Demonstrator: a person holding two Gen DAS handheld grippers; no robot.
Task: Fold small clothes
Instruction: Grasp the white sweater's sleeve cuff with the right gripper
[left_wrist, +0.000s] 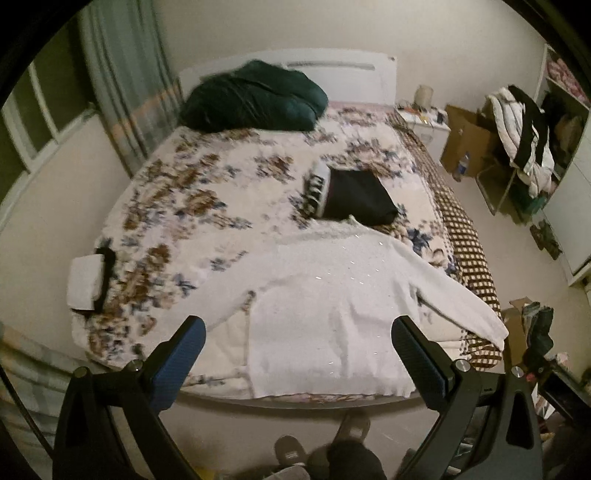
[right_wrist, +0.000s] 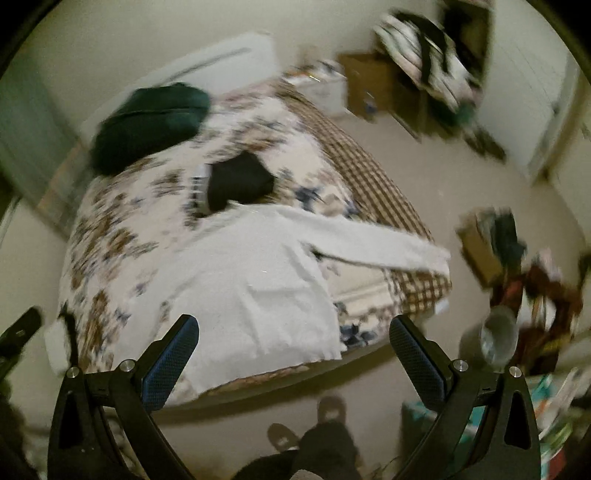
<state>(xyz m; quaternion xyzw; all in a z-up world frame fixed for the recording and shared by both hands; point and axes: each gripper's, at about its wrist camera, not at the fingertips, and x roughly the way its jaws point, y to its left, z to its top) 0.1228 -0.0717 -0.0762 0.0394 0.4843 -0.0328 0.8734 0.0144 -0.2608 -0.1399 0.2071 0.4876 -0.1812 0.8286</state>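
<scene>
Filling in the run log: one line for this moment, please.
stage: before first fold | white sweater: spread flat on bed | left gripper: open, above | right gripper: open, above

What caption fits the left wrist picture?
Open left hand-held gripper above a white sweater spread flat on the floral bed.

white sweater (left_wrist: 332, 295) flat on bed, sleeves spread

Ahead of my left gripper (left_wrist: 297, 328) I count one white sweater (left_wrist: 332, 314) on one bed (left_wrist: 192, 192), one folded black garment (left_wrist: 360, 197) beyond it, one dark green bundle (left_wrist: 255, 98) farthest off, and one small white folded piece (left_wrist: 86, 282) off left. Below: two slippered feet (left_wrist: 354, 424).
</scene>
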